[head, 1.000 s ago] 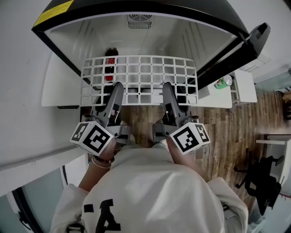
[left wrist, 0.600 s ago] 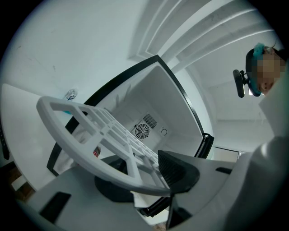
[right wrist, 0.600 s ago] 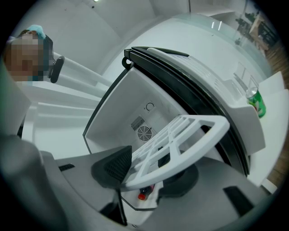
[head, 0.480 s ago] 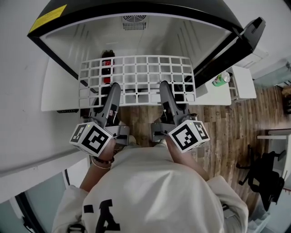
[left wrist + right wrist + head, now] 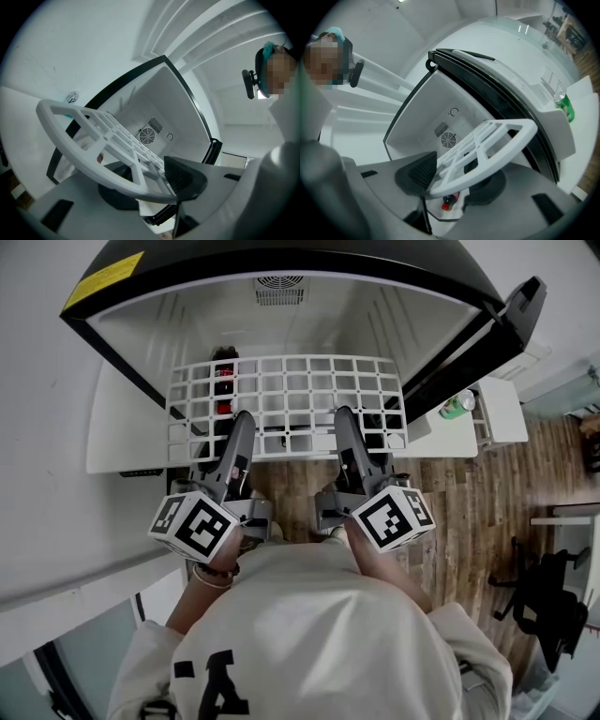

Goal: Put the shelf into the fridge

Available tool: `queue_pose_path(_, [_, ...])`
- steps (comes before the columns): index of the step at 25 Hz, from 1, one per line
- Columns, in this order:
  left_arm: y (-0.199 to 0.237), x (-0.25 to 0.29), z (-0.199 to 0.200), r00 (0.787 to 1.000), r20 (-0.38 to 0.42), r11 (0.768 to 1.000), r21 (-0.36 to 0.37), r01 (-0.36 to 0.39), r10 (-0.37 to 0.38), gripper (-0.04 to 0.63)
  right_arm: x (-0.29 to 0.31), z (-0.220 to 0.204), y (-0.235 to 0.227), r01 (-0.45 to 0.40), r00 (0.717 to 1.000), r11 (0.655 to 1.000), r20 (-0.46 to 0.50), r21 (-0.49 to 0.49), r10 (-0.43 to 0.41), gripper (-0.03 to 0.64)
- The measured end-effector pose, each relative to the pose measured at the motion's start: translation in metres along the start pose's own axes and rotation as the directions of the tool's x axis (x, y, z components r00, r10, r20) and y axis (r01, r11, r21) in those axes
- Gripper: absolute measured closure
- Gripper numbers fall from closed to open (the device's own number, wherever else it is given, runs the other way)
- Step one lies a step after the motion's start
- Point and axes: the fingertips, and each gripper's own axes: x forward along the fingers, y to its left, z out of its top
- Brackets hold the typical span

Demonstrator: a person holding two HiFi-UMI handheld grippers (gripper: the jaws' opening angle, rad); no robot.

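Wood-plank floor (image 5: pixel 469 512) beneath the open fridge (image 5: pixel 328 315); on the fridge's white bottom, a dark bottle (image 5: pixel 225 379) (red label). On the white surface (image 5: pixel 506 418) at right, a green drink container (image 5: pixel 458 405).

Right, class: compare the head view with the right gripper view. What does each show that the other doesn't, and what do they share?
Only the head view: the left tool, both marker cubes and the yellow label on top of the fridge. Only the right gripper view: a ribbed pad pressed on the near edge of the white grid shelf. Both: that shelf, the right tool gripping it, the open fridge and the dark bottle inside.
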Motion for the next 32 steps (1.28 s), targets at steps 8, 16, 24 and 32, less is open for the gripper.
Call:
queue_pose_path(8, [0.001, 0.001, 0.0, 1.0, 0.0, 1.0, 0.001, 0.001, -0.001, 0.443, 0.001, 0.0, 0.0, 0.0, 1.0, 1.0, 0.001, 0.001, 0.0, 0.433])
queue_pose_path(16, [0.001, 0.003, 0.002, 1.0, -0.001, 1.0, 0.003, -0.002, 0.002, 0.442, 0.004, 0.001, 0.0, 0.001, 1.0, 1.0, 0.003, 0.009, -0.001, 0.433])
queue_pose_path(24, [0.002, 0.006, 0.003, 1.0, -0.005, 1.0, 0.006, 0.0, 0.0, 0.44, 0.007, 0.002, -0.001, 0.006, 1.0, 1.0, 0.005, 0.012, -0.006, 0.434])
queue_pose_path(32, [0.002, 0.009, 0.005, 1.0, -0.008, 1.0, 0.012, 0.004, -0.004, 0.437, 0.011, 0.003, -0.001, 0.009, 1.0, 1.0, 0.008, 0.011, -0.009, 0.433])
